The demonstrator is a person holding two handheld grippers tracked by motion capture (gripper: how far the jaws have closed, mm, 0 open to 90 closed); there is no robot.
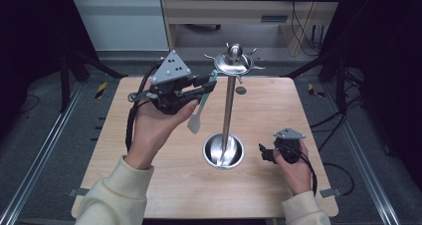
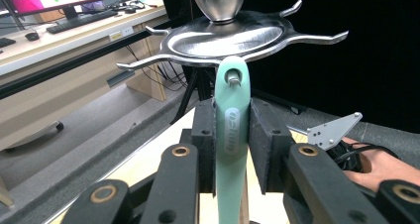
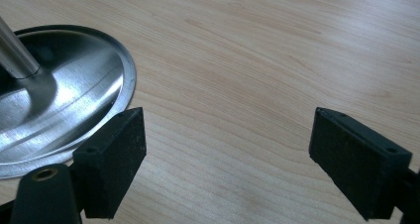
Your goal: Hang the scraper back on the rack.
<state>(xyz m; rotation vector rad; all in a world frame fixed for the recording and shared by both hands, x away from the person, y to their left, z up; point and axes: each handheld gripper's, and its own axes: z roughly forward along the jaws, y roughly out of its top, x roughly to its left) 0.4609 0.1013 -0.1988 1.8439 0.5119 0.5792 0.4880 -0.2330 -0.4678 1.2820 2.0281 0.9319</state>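
While the right gripper [image 3: 228,159] gapes empty, left jaws clamp the spatula [image 2: 231,135].

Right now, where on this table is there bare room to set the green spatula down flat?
The widest bare wood lies along the near edge of the table, between the two sleeves, and at the far right corner beyond the right gripper. It is crowded mid-table, around the stand's base and under the left gripper holding the spatula.

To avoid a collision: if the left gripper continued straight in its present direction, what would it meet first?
Probably the stand's hooked top disc: the green spatula held by the left gripper points just beneath it.
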